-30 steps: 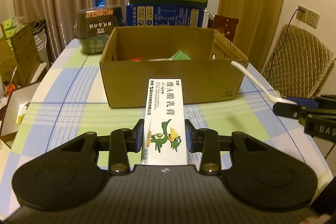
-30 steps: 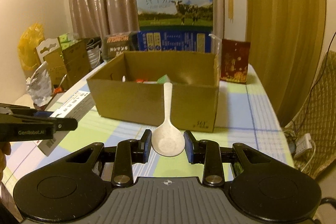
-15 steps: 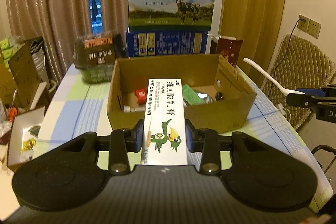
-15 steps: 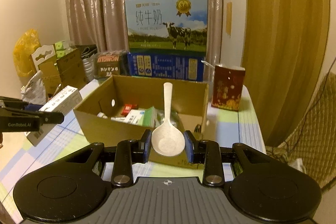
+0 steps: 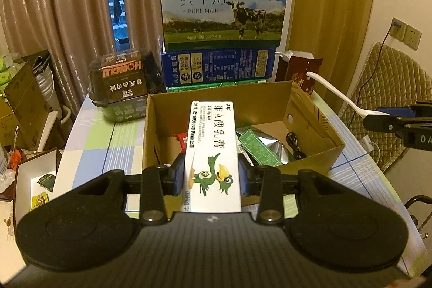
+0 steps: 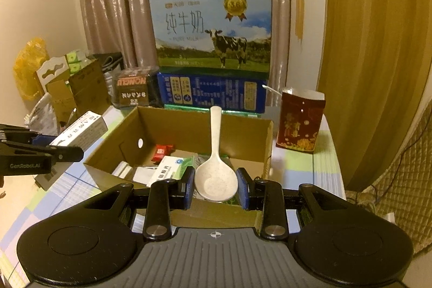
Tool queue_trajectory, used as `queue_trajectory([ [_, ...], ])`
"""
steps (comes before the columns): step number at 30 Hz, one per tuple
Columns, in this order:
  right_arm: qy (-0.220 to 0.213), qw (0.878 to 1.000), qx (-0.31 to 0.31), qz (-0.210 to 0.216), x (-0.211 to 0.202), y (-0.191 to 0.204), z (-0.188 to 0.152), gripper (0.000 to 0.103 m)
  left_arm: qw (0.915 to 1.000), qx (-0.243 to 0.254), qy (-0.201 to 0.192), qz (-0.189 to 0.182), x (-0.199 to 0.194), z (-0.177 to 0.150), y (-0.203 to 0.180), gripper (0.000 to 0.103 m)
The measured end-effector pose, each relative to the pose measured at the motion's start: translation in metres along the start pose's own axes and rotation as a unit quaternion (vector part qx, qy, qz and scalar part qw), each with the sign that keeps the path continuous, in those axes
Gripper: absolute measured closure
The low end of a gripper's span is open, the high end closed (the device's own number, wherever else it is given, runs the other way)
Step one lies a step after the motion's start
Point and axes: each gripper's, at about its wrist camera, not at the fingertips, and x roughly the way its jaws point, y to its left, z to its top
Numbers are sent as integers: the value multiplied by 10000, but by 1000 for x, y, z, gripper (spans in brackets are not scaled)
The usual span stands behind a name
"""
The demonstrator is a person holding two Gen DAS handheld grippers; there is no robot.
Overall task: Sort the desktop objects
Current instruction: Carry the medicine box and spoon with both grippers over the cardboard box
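Observation:
My left gripper [image 5: 212,176] is shut on a long white ointment box [image 5: 213,153] with a green bird printed on it, held lengthwise over the near wall of the open cardboard box [image 5: 313,153]. My right gripper [image 6: 216,186] is shut on the bowl of a white plastic spoon [image 6: 216,174], handle pointing away, above the same cardboard box [image 6: 194,126]. Inside lie a red packet [image 6: 162,151], a green-and-white medicine box [image 6: 168,169], a foil pack [image 5: 266,149] and a black cable [image 5: 294,145]. Each gripper shows at the other view's edge, the right gripper [image 5: 397,120] and the left gripper [image 6: 40,153].
Behind the cardboard box stand a blue milk carton case [image 5: 224,4] on a blue box [image 5: 216,66], a dark noodle bowl [image 5: 124,82] and a red packet [image 6: 299,123]. The checked tablecloth [image 5: 94,142] covers the table. A padded chair [image 5: 386,88] is on the right, cartons [image 6: 75,88] on the left.
Both grippers rose and moved forward toward the cardboard box, still holding the ointment box and the spoon. I now look down into the box and see its contents.

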Motion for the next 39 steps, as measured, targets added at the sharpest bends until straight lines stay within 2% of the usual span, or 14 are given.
queue_trajectory([
  [6,313,9995,14,16,18,-10,8,73,9998,-55,201,-32,17,5,4,70],
  [20,533,9985,-102,-20,38,-16,28,73,9989,-82,464,-54,43,17,14,70],
  [39,904,9959,-61,-32,74,-29,33,73,9972,-274,691,5,73,35,38,70],
])
